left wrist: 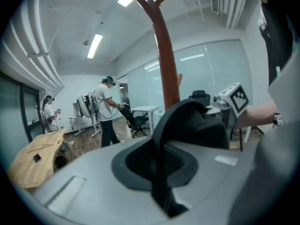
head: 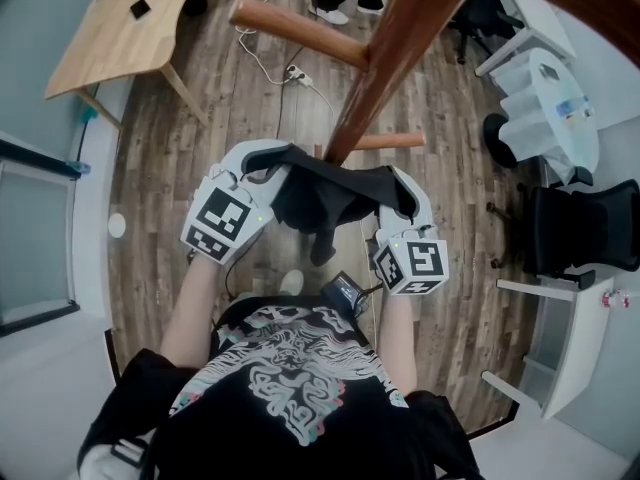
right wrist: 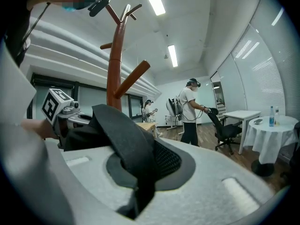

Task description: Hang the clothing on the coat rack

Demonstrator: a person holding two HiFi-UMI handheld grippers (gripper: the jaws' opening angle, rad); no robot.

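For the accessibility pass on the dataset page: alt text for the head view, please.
Seen from above, a person holds a black garment stretched between the left gripper and right gripper, both clamped on its edge, close to a brown wooden coat rack. Wood-plank floor below, a wooden table at upper left.

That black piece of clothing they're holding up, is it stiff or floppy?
Probably floppy: the black garment sags between the left hand-held gripper and right hand-held gripper. Likely light too, since thin pinched edges hold it.
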